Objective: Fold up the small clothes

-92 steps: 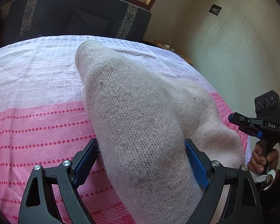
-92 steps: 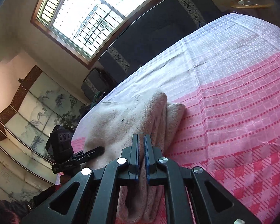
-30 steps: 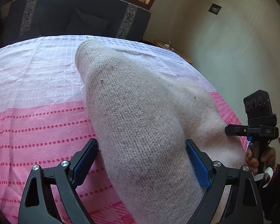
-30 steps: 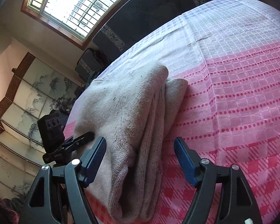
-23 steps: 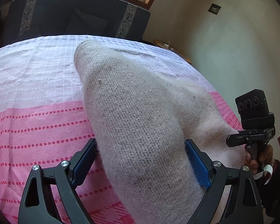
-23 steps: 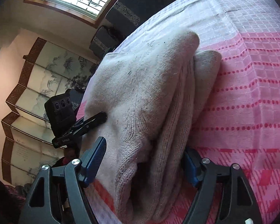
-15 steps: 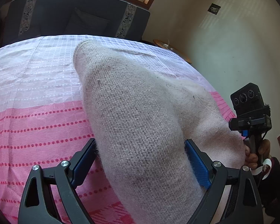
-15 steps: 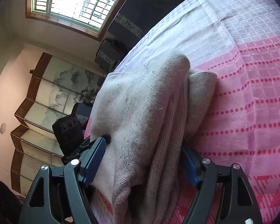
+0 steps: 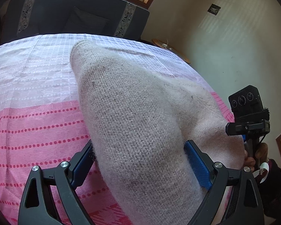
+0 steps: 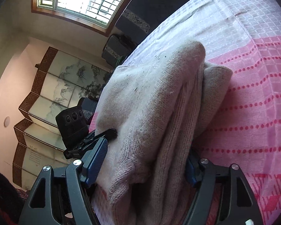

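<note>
A folded beige knitted sweater (image 9: 133, 116) lies on the pink and white checked cloth (image 9: 31, 123). My left gripper (image 9: 138, 161) is open, its blue pads on either side of the sweater's near end. In the right wrist view the sweater (image 10: 155, 112) shows as a stack of several folded layers. My right gripper (image 10: 146, 161) is open wide and straddles the stack's near end. The right gripper also shows in the left wrist view (image 9: 249, 125) at the sweater's right edge, and the left gripper shows in the right wrist view (image 10: 91, 140) at the sweater's left edge.
A dark sofa (image 9: 69, 16) stands behind the bed under a window. A painted folding screen (image 10: 52, 86) stands to the left. A small round wooden table (image 9: 170, 48) is by the right wall.
My right gripper let go of the sweater's edge, opened wide, and moved forward over the folded stack. My left gripper has stayed open around the sweater's end.
</note>
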`<action>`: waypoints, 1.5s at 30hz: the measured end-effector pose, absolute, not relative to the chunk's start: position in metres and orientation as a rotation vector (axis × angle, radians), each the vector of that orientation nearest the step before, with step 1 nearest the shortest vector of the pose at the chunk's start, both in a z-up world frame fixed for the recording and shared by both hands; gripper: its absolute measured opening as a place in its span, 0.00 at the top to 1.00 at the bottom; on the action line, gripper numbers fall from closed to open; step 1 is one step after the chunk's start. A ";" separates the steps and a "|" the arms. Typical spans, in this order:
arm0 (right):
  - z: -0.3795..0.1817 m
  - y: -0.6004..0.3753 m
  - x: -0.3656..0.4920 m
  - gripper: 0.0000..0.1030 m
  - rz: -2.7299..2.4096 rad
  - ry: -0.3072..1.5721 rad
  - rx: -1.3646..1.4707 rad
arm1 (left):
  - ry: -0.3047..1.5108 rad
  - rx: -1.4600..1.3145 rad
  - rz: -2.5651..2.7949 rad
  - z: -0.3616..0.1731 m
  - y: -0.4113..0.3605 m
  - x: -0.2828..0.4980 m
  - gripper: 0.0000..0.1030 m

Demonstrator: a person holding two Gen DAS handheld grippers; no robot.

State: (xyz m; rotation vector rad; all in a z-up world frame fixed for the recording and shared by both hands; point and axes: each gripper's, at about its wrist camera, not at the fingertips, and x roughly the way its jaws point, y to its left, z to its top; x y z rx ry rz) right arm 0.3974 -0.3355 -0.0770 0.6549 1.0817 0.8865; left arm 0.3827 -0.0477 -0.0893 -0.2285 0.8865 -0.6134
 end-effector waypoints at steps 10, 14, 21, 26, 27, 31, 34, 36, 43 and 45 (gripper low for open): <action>-0.090 -0.343 0.398 0.71 0.806 1.042 0.718 | 0.832 -0.124 -0.509 -0.079 -0.067 0.370 0.41; -0.089 -0.343 0.394 0.71 0.793 1.027 0.728 | 0.814 -0.063 -0.460 -0.072 -0.077 0.364 0.46; -0.084 -0.343 0.387 0.71 0.768 1.009 0.712 | 0.805 -0.036 -0.429 -0.064 -0.083 0.358 0.49; -0.072 -0.336 0.386 0.71 0.768 0.988 0.712 | 0.787 -0.012 -0.414 -0.056 -0.083 0.349 0.51; -0.069 -0.334 0.385 0.71 0.772 0.983 0.713 | 0.784 -0.011 -0.412 -0.055 -0.082 0.347 0.52; -0.058 -0.326 0.380 0.72 0.785 0.967 0.706 | 0.772 -0.003 -0.399 -0.046 -0.078 0.338 0.53; -0.052 -0.318 0.378 0.72 0.795 0.962 0.696 | 0.759 0.003 -0.382 -0.038 -0.070 0.329 0.54; -0.048 -0.313 0.376 0.72 0.807 0.959 0.695 | 0.749 0.002 -0.372 -0.033 -0.063 0.324 0.54; -0.035 -0.284 0.370 0.72 0.859 0.947 0.684 | 0.727 -0.007 -0.325 -0.018 -0.032 0.302 0.54; -0.034 -0.276 0.367 0.72 0.875 0.945 0.680 | 0.721 -0.007 -0.312 -0.014 -0.023 0.296 0.54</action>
